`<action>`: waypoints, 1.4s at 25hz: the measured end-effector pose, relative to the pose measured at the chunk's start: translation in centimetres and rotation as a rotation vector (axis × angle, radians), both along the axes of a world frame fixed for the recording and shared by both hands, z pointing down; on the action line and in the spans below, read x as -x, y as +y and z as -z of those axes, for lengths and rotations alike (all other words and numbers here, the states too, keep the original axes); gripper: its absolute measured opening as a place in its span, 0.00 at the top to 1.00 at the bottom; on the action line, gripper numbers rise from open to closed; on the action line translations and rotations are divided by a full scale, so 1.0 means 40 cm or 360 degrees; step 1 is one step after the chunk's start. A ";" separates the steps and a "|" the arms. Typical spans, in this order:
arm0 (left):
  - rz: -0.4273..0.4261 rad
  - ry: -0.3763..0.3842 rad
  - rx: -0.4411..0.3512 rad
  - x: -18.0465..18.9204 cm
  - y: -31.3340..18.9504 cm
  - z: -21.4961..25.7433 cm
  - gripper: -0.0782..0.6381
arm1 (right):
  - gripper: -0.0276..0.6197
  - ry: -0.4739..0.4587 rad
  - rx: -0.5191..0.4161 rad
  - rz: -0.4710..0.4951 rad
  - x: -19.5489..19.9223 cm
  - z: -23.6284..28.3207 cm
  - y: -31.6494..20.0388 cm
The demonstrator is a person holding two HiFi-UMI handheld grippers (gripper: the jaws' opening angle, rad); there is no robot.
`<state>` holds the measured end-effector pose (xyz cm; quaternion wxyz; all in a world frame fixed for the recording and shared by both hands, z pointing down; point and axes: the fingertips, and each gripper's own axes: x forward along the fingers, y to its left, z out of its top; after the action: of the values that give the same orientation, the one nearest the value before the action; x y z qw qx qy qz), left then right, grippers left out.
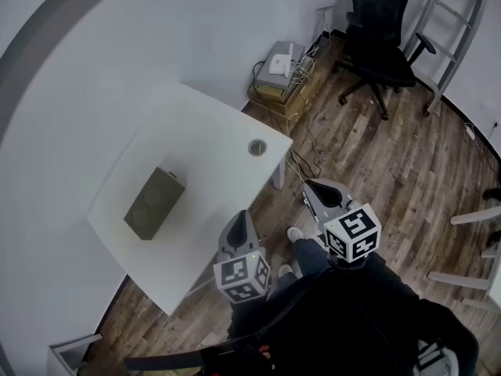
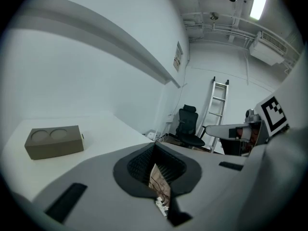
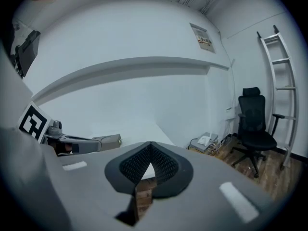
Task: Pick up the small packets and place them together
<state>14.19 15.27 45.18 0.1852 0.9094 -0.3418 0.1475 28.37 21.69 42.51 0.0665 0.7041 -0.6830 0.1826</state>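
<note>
No small packets show in any view. On the white table (image 1: 211,128) lies an olive box (image 1: 154,204) with two round recesses in its top; it also shows as the olive box (image 2: 53,141) at the left gripper view's left and the olive box (image 3: 109,141) far off in the right gripper view. My left gripper (image 1: 241,219) hangs just off the table's near edge, jaws together with nothing between them (image 2: 154,146). My right gripper (image 1: 314,187) is over the wooden floor, right of the table, also shut and empty (image 3: 150,144).
A round cable hole (image 1: 257,147) sits near the table's right corner. Beyond it a white device on cardboard boxes (image 1: 280,67) stands amid cables. A black office chair (image 1: 380,34) and a ladder (image 1: 458,30) stand at the far right. My shoe (image 1: 296,234) is below the grippers.
</note>
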 end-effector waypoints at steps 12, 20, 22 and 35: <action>0.0628 -0.0025 -0.0029 0.133 -0.156 0.024 0.89 | 0.97 -0.0025 -0.0003 0.0670 0.111 0.007 -0.307; 0.1031 -0.0046 -0.0026 0.278 -0.177 0.008 0.89 | 0.97 -0.0069 -0.0034 0.1101 0.275 -0.009 -0.410; 0.1104 -0.0053 -0.0021 0.310 -0.178 0.005 0.89 | 0.97 -0.0073 -0.0015 0.1176 0.312 -0.019 -0.427; 0.1224 -0.0057 -0.0005 0.473 -0.311 0.000 0.89 | 0.97 -0.0119 -0.0011 0.1341 0.482 -0.025 -0.587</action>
<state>-4.72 2.84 45.16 0.2197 0.7122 -0.6615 0.0828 9.10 -1.81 43.52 0.1081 0.3566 -0.9136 0.1627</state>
